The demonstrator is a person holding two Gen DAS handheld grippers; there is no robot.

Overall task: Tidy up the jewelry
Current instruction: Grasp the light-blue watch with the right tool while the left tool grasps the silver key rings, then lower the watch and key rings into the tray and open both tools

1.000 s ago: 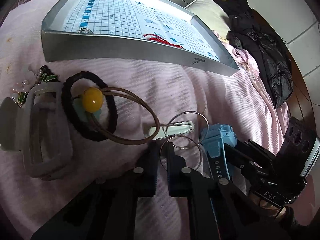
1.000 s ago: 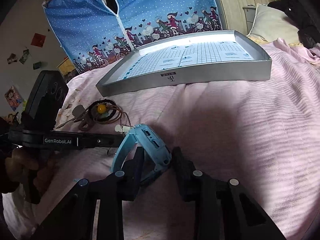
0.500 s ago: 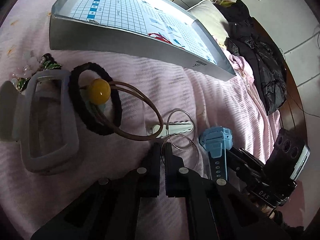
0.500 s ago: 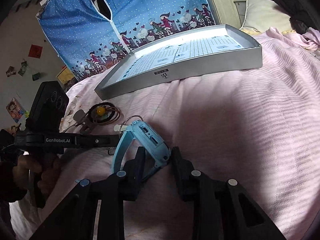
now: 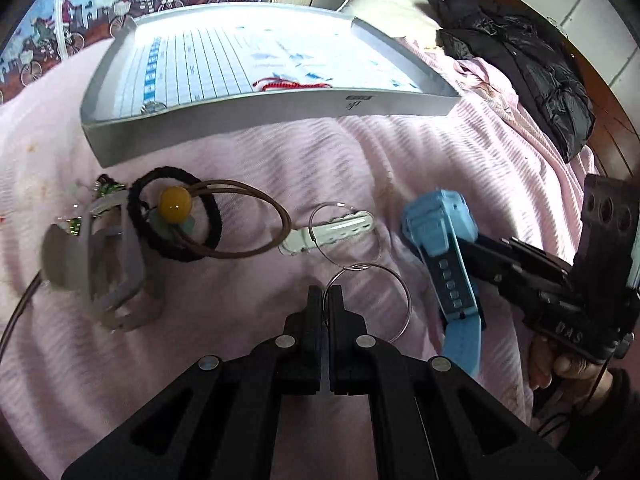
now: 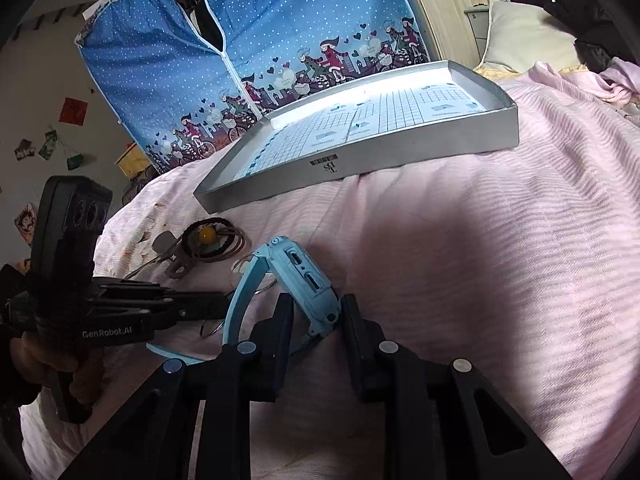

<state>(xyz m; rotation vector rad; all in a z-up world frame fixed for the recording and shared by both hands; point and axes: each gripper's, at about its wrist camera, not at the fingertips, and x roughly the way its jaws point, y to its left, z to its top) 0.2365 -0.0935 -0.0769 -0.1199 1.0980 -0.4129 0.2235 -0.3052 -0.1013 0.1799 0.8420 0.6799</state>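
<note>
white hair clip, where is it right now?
Left wrist view: the white hair clip lies on the pink blanket, between the brown elastic loop and the blue watch, overlapping a thin wire ring.

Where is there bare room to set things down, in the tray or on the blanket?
The tray floor is mostly bare, apart from the red cord near its front wall. The blanket right of the watch is open. Crowded: hair ties, claw clip, white clip, rings.
</note>
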